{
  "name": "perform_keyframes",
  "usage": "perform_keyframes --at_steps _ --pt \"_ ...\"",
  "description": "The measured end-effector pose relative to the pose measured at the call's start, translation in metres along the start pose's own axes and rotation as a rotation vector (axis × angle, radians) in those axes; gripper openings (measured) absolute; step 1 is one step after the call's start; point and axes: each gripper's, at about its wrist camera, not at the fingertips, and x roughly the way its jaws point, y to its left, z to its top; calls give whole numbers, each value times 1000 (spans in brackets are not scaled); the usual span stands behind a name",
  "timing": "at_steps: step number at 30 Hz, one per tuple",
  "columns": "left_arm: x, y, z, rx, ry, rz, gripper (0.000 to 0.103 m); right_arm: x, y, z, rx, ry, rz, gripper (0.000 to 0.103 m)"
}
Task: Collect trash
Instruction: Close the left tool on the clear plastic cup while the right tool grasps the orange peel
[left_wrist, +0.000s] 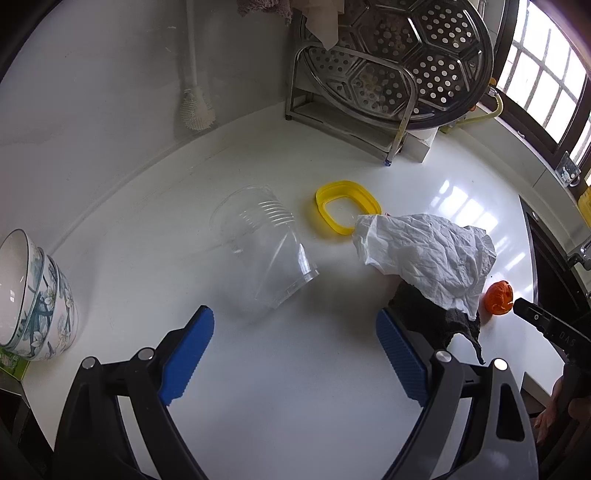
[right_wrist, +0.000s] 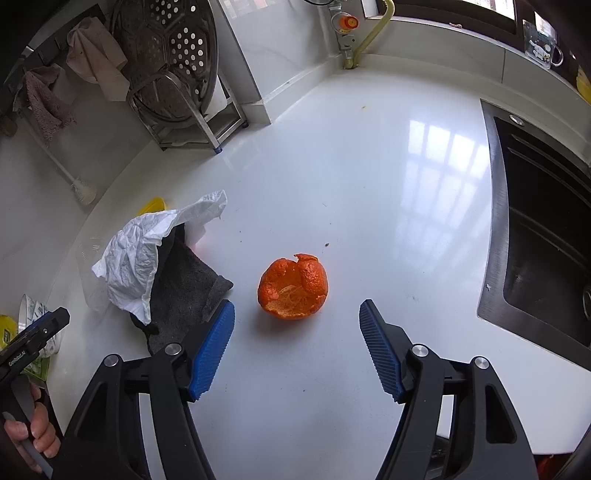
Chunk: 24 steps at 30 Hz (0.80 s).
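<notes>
An orange peel (right_wrist: 293, 286) lies on the white counter just ahead of my right gripper (right_wrist: 297, 314), which is open and empty, its blue pads on either side of the peel and short of it. The peel also shows in the left wrist view (left_wrist: 499, 297). A crumpled white paper (left_wrist: 424, 254) lies over a dark grey cloth (left_wrist: 432, 317); both show in the right wrist view too, paper (right_wrist: 136, 254), cloth (right_wrist: 184, 291). A clear plastic cup (left_wrist: 264, 243) lies on its side ahead of my left gripper (left_wrist: 295, 321), which is open and empty. A yellow plastic ring (left_wrist: 345, 205) lies behind the paper.
Two stacked floral bowls (left_wrist: 33, 299) stand at the left. A steel rack with a perforated steamer tray (left_wrist: 399, 62) stands at the back wall, with a white brush (left_wrist: 195, 110) beside it. A black sink (right_wrist: 546, 229) is sunk in the counter at the right.
</notes>
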Motion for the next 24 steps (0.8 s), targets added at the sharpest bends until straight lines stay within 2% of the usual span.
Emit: perform_keyframes --at_steps 8,20,22,24 --pt "22 5 12 -9 -2 -22 88 23 4 7 5 41 -47 68" --pt "40 8 25 -10 -13 -9 89 40 11 10 -19 39 -111 67" --pt "41 8 26 -13 -17 -3 89 40 14 10 -34 36 -113 54" --pt "44 8 28 -17 -18 1 89 39 16 9 -46 34 -101 48"
